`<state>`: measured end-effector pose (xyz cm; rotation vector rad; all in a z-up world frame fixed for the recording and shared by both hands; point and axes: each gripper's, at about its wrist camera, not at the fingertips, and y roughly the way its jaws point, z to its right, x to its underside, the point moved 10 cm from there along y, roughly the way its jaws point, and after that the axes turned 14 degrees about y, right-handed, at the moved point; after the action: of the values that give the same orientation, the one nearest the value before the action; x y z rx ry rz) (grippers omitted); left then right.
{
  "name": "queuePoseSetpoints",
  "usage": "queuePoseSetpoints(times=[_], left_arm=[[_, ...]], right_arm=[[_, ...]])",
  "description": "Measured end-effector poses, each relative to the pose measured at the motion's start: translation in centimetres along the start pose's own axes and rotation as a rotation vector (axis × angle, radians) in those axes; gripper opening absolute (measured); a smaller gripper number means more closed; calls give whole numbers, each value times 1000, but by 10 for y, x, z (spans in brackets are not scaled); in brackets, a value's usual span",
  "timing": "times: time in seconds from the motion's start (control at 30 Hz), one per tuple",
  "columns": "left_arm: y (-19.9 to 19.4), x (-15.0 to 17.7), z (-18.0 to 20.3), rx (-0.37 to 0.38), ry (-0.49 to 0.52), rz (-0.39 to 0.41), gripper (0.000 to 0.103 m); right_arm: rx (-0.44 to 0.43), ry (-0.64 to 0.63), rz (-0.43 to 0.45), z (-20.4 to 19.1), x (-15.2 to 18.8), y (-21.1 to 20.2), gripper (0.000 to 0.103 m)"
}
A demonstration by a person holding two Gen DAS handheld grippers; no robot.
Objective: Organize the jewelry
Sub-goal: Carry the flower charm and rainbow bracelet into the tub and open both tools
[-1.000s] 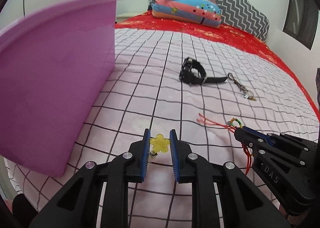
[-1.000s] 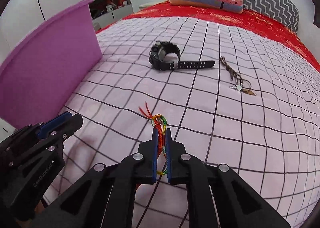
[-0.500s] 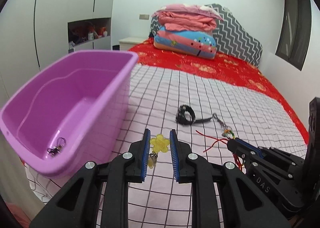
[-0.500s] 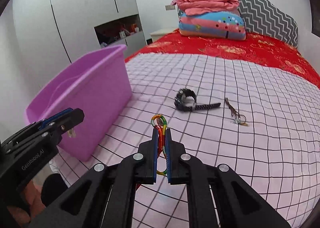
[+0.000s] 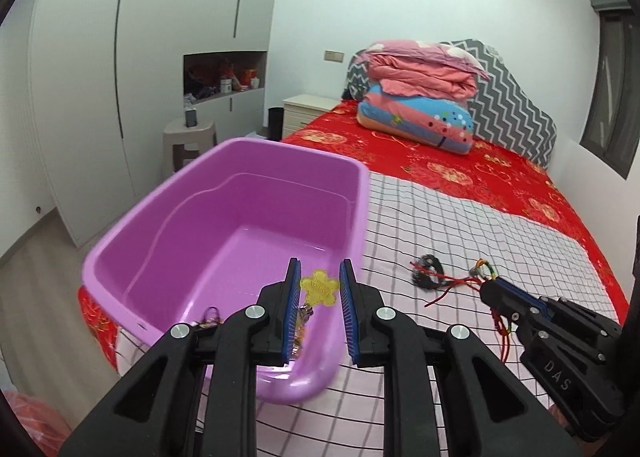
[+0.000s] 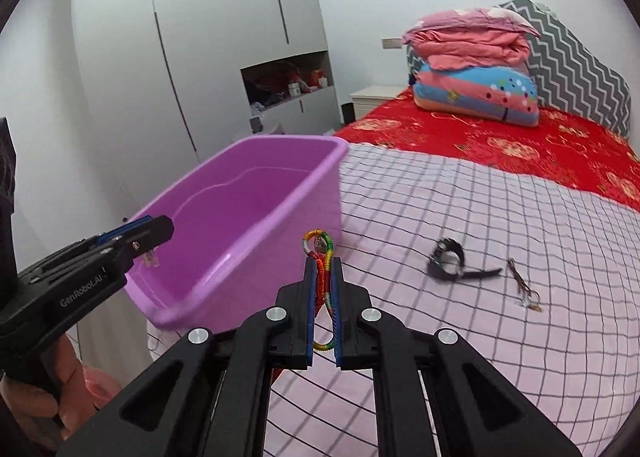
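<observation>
Both tongs have risen off the checked bedspread: left gripper grasping the yellow flower-shaped charm above the purple plastic tub, right gripper clenched on the rainbow braided cord bracelet near the tub's corner, ready to drop.

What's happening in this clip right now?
A person is clearing jewelry off a bed into a purple tub. The left gripper is shut on a yellow flower charm, held over the tub. The right gripper is shut on a rainbow cord bracelet beside it. A black watch and a thin chain lie on the checked cover.
</observation>
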<state>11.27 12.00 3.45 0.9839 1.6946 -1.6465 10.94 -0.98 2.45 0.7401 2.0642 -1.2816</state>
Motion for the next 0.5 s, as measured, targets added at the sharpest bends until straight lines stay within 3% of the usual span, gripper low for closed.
queuePoseSetpoints(times=[0.37, 0.5], left_arm=[[12, -19, -83, -84, -25, -15, 20], [30, -14, -99, -74, -38, -59, 20]], right_arm=[[-94, -52, -58, -78, -21, 48, 7], [-121, -62, -81, -100, -25, 67, 7]])
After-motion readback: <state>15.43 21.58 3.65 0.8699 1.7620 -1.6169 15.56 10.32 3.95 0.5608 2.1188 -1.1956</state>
